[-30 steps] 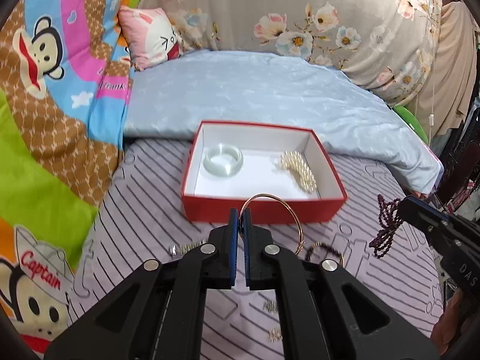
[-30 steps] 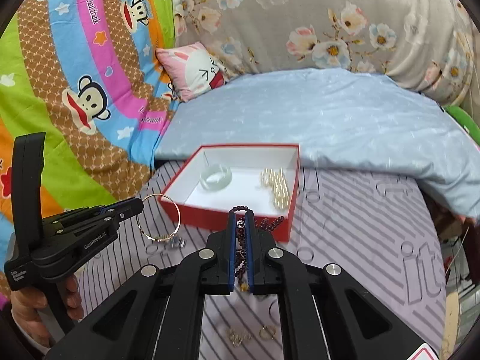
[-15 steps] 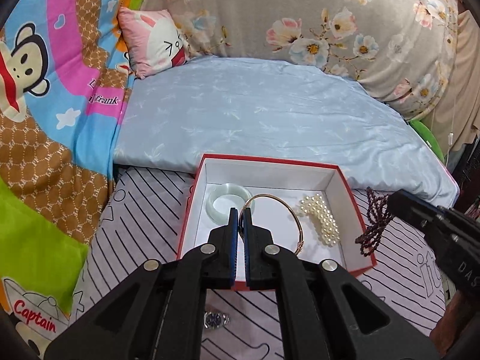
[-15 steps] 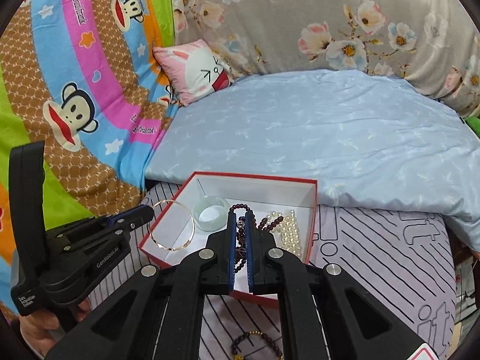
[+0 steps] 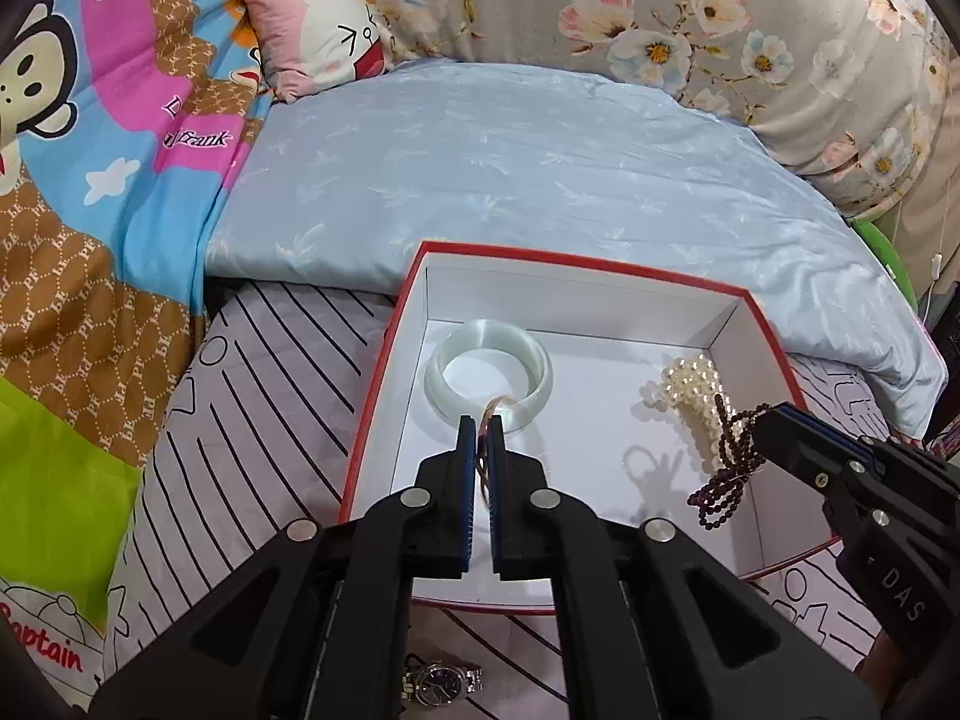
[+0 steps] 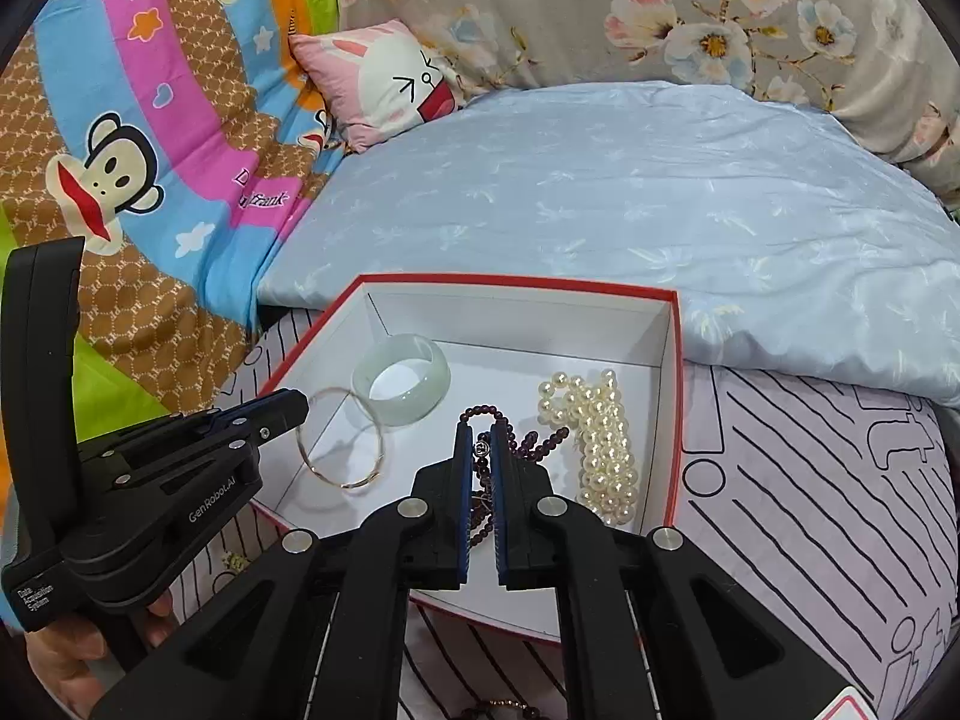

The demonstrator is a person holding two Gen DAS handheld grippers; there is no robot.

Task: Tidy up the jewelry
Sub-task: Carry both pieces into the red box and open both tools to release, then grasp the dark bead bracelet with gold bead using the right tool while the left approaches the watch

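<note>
At the bottom edge of the left wrist view, nearest the camera, a wristwatch lies on the striped sheet outside the red box, not yet put away. Just above it the left gripper has its jaws pressed together on the thin gold bangle, which hangs over the box's left half; at lower centre of the right wrist view the right gripper pinches the dark bead strand, which dangles over the box floor. Farther in, the pale jade bangle lies flat at the box's left back, and the pearl bracelet lies toward the right wall. Beyond the box a light blue quilt rises to a pink pillow at upper left. Judging the risks: the gold bangle, let go from here, may drop onto the jade bangle and knock it, since the two nearly overlap in the left view; the bead strand hangs close to the pearls and could tangle with them. The left view shows the gold bangle only edge-on as a sliver, while the right view reveals its full ring; the watch shows only in the left view, and a further beaded piece shows only at the right view's bottom edge.
</note>
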